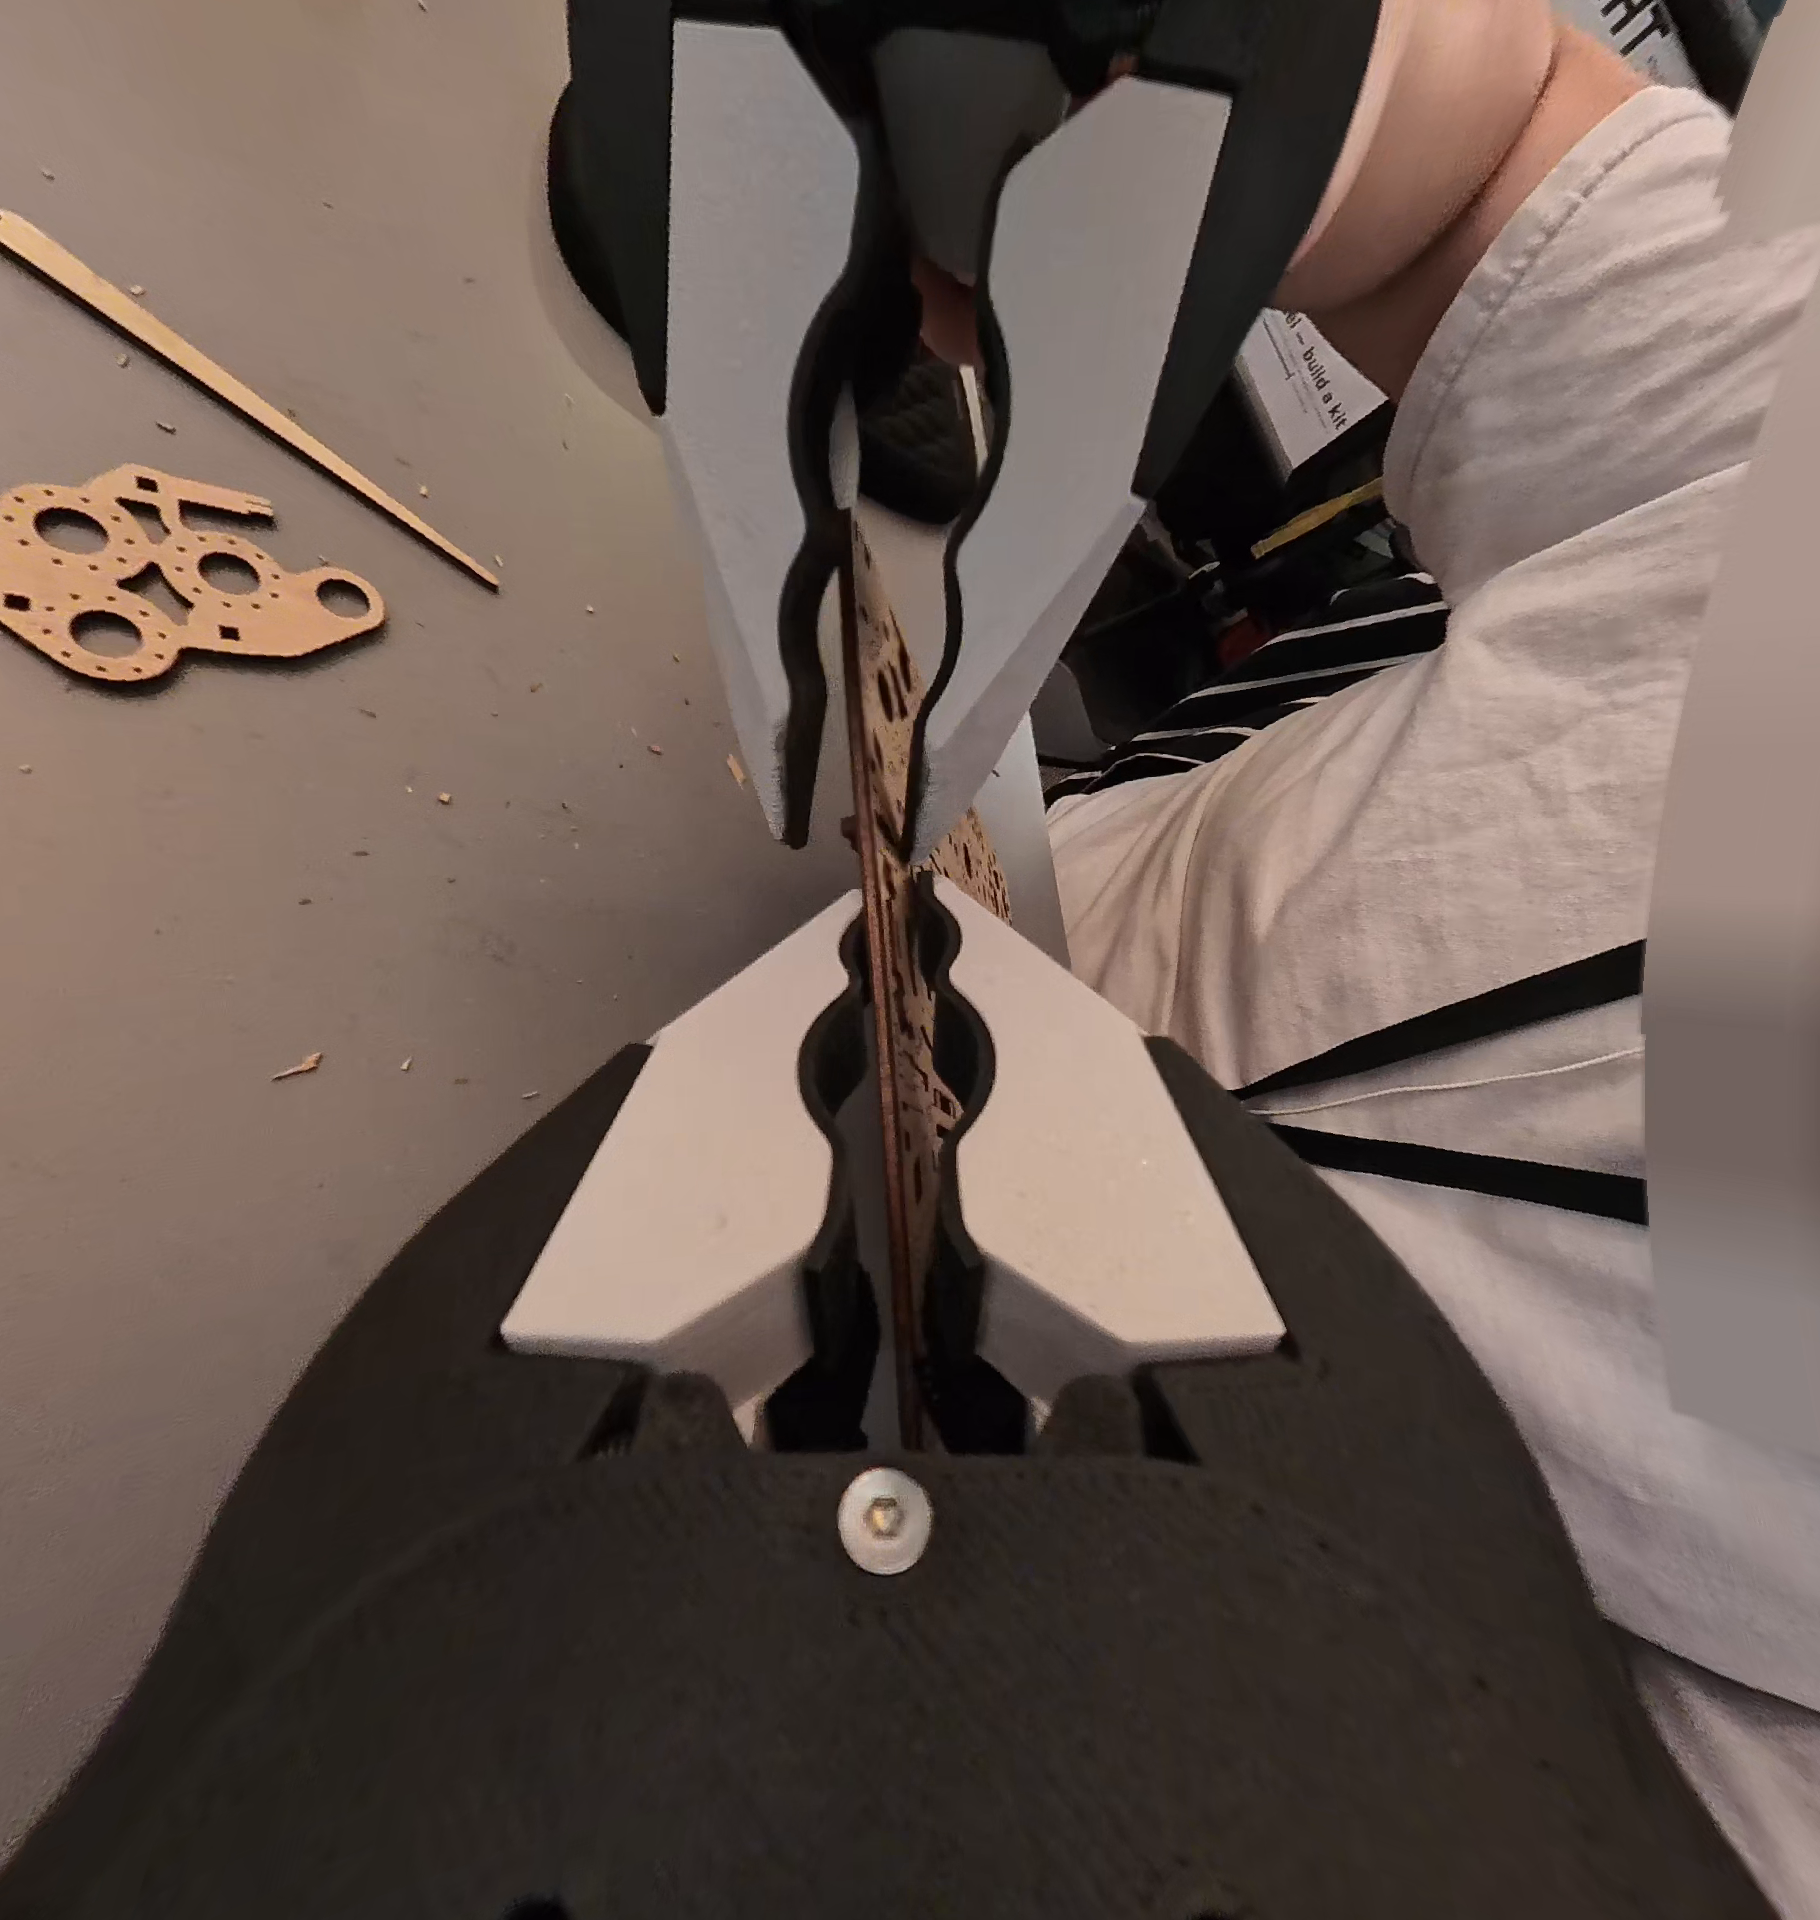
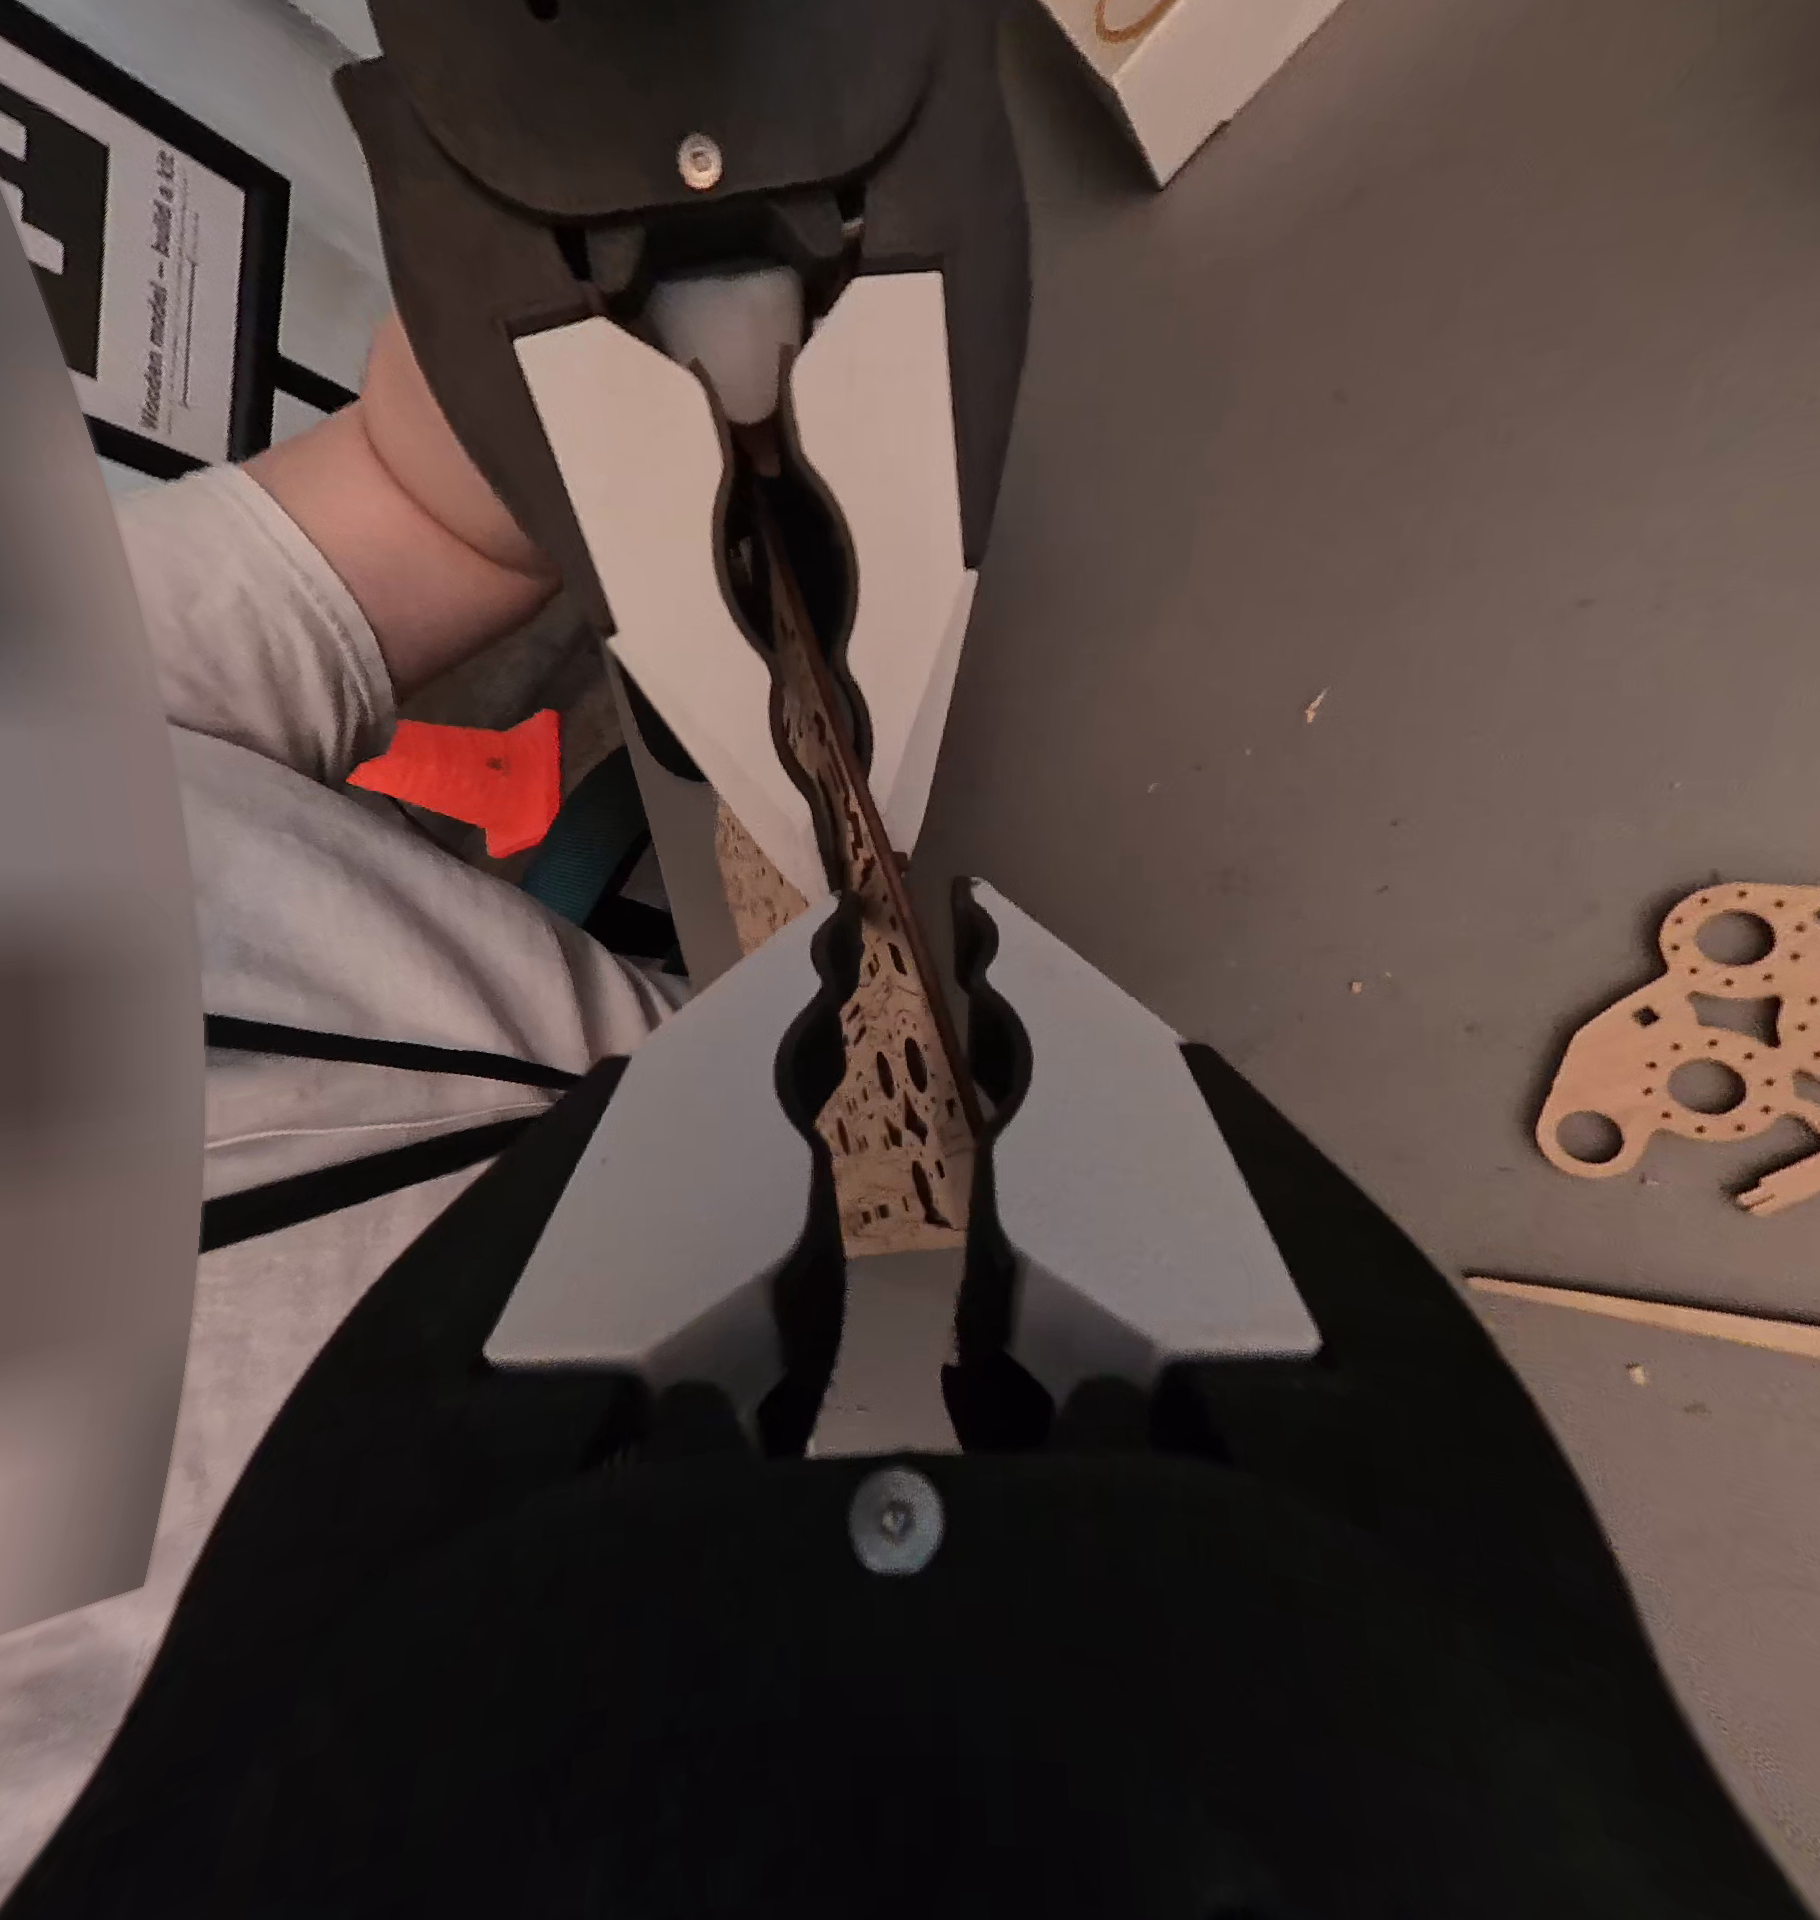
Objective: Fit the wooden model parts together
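A thin laser-cut wooden sheet stands edge-on between my two grippers, which face each other tip to tip. My left gripper is shut on one end of it. My right gripper has its jaws a little apart around the other end, with a gap on each side. In the right wrist view the sheet runs slantwise between the right gripper's pads into the left gripper. A loose wooden part with round holes lies flat on the grey table; it also shows in the right wrist view.
A long pointed wooden stick lies on the table beside the loose part, with wood crumbs scattered around. A person in a white shirt sits close behind the grippers. A white box corner is at the table's far side. Less than 4 cm separates the two grippers' tips. It is some 15 centimeters from my right tips to the long pointed wooden stick.
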Motion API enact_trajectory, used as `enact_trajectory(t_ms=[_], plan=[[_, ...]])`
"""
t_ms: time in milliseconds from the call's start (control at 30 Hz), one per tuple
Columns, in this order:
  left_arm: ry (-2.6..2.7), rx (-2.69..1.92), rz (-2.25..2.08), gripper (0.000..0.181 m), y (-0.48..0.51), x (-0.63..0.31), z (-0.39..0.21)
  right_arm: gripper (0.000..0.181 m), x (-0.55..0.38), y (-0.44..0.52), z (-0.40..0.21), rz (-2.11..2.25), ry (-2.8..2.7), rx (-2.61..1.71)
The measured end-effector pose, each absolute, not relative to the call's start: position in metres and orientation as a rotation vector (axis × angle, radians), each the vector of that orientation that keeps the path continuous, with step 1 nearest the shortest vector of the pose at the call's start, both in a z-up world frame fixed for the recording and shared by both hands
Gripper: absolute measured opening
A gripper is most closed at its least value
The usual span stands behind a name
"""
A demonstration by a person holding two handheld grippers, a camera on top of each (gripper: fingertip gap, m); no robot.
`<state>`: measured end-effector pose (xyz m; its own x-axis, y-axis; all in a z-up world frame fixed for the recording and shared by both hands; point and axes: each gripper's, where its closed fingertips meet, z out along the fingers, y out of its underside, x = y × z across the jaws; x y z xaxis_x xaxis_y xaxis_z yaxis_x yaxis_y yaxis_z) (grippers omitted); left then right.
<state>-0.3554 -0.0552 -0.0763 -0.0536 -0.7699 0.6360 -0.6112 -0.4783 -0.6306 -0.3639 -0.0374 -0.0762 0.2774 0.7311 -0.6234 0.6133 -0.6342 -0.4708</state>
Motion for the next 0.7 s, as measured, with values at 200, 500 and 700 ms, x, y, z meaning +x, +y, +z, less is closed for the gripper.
enact_trajectory(t_ms=[200,500,700], plan=[[1.455,-2.115,-1.555,0.003,-0.054,-0.353,-0.08,0.021,-0.36,-0.034,-0.083,1.257,-1.165,-2.472],[1.472,-2.127,-1.518,0.004,-0.055,-0.353,-0.083,0.025,-0.36,-0.032,-0.085,1.145,-1.211,-2.448],[1.607,-2.034,-1.643,0.002,-0.075,-0.356,-0.074,0.013,-0.365,-0.035,-0.042,1.487,-1.334,-2.229]])
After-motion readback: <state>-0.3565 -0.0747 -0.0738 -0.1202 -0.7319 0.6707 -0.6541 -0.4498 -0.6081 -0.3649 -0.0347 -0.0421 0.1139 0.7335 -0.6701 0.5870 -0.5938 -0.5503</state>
